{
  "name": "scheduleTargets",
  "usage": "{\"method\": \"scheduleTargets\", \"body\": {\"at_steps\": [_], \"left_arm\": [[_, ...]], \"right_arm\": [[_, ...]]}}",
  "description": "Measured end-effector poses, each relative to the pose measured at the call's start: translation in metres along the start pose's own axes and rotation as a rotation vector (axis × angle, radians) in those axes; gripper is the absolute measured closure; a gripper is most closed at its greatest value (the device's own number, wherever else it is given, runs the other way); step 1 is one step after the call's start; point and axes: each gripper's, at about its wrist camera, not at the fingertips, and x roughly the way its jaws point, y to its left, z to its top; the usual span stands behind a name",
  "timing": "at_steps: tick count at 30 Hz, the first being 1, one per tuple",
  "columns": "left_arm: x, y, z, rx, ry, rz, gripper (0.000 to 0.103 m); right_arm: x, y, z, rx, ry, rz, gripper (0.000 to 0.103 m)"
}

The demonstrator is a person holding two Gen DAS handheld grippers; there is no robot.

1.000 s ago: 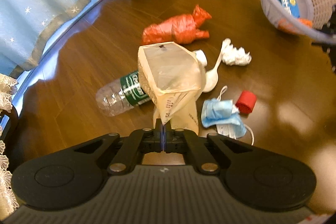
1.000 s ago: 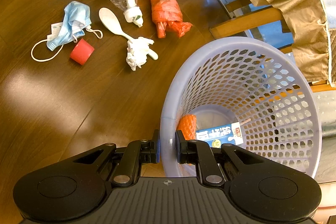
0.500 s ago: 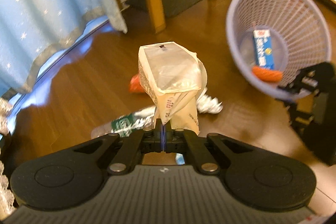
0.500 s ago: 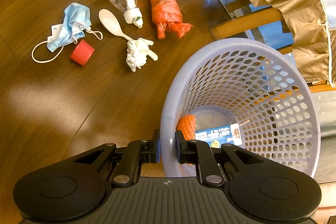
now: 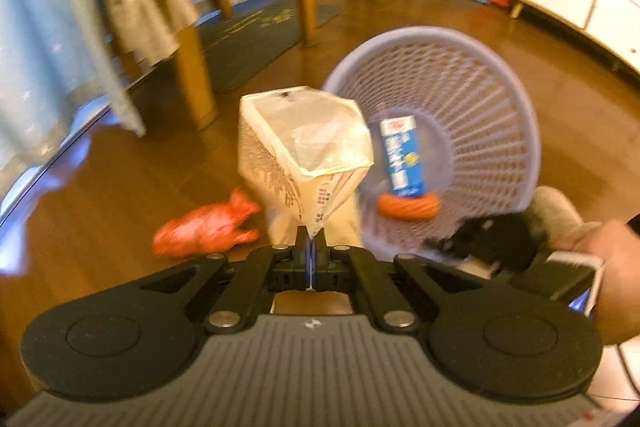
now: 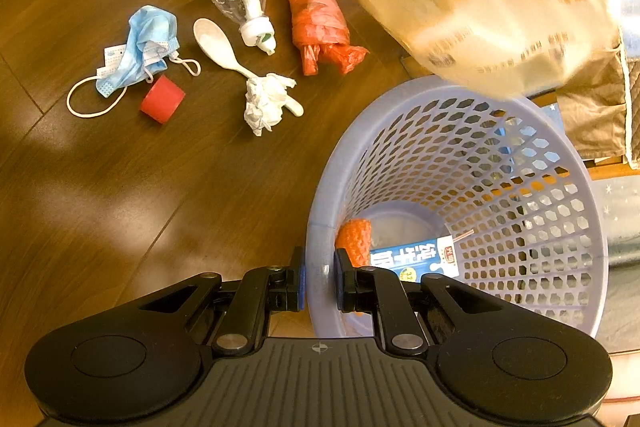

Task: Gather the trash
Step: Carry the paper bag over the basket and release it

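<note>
My left jaws (image 5: pixel 311 247) pinch a beige bag (image 5: pixel 304 143), nearing the basket (image 6: pixel 320 195) my right jaws (image 6: pixel 319 277) clamp; next, release inside.

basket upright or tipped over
Tipped. The basket leans with its mouth facing the cameras, its rim held between the right gripper's fingers; a carton lies against its lower wall.
</note>
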Motion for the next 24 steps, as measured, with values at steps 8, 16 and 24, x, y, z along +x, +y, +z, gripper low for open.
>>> {"method": "scheduleTargets", "body": {"at_steps": [8, 16, 24], "left_arm": [[0.012, -0.038, 0.023, 0.078, -0.029, -0.092, 0.103], [0.009, -0.061, 0.035, 0.100, -0.047, -0.148, 0.102], [0.012, -0.046, 0.039, 0.041, -0.043, -0.104, 0.078]], "right_arm": [[-0.003, -0.005, -0.003, 0.019, -0.007, 0.003, 0.093], [-0.003, -0.007, -0.004, 0.024, -0.009, 0.005, 0.093], [-0.003, -0.007, -0.005, 0.031, -0.010, 0.006, 0.093]]}}
